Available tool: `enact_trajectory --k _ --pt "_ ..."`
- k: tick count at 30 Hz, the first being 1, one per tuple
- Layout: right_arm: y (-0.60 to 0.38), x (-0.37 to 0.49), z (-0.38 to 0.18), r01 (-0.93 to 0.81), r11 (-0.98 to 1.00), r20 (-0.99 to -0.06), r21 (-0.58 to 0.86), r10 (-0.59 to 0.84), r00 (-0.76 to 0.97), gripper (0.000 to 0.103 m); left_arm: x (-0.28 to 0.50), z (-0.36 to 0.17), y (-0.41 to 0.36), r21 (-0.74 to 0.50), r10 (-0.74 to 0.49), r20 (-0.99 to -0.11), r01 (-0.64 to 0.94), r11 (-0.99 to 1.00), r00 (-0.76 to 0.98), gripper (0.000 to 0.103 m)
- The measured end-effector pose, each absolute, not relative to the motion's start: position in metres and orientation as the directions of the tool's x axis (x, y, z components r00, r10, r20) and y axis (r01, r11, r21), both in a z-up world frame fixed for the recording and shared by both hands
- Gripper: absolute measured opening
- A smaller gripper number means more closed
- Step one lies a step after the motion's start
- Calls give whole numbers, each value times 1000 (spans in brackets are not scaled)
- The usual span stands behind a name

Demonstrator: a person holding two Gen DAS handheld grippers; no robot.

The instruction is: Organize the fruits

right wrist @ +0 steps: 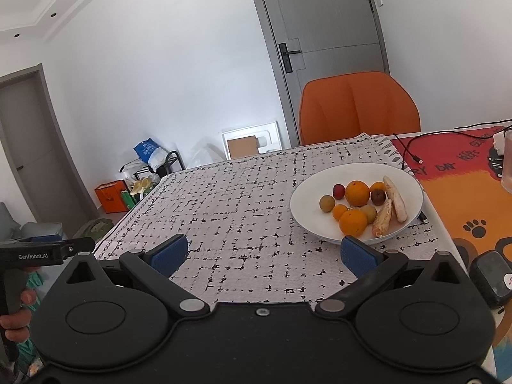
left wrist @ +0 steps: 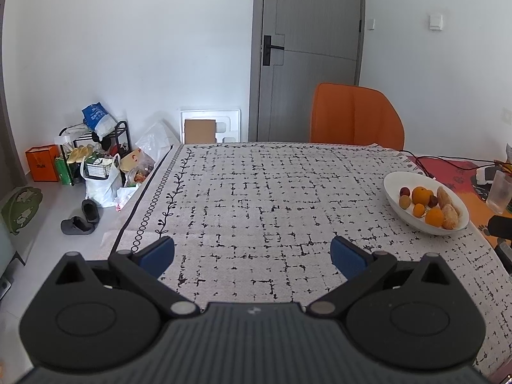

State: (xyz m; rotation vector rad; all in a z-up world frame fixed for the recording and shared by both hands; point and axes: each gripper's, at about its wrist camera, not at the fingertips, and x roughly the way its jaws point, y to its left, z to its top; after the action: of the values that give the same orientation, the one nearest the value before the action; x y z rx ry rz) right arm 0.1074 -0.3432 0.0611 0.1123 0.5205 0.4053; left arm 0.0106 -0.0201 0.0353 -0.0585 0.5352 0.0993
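A white bowl on the patterned tablecloth holds several fruits: oranges, small round red and brownish fruits and peeled pale pieces. The bowl also shows at the right of the left wrist view. My right gripper is open and empty, just in front of the bowl, its right pad near the rim. My left gripper is open and empty over bare cloth, left of the bowl. The left gripper's body shows at the left edge of the right wrist view.
An orange chair stands at the far side of the table. A colourful mat with a black cable lies right of the bowl. A dark device sits at the right front. Bags and a rack crowd the floor at left.
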Motion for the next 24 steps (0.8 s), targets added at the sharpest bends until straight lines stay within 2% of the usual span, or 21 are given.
enact_trajectory --k 8,24 --pt "-339 111 55 -335 924 -486 183 382 786 103 9 35 -20 -39 65 -517 -99 994 853 103" --pt "-335 109 57 -346 920 -479 186 392 786 103 12 31 -18 -42 69 -530 -108 993 845 103"
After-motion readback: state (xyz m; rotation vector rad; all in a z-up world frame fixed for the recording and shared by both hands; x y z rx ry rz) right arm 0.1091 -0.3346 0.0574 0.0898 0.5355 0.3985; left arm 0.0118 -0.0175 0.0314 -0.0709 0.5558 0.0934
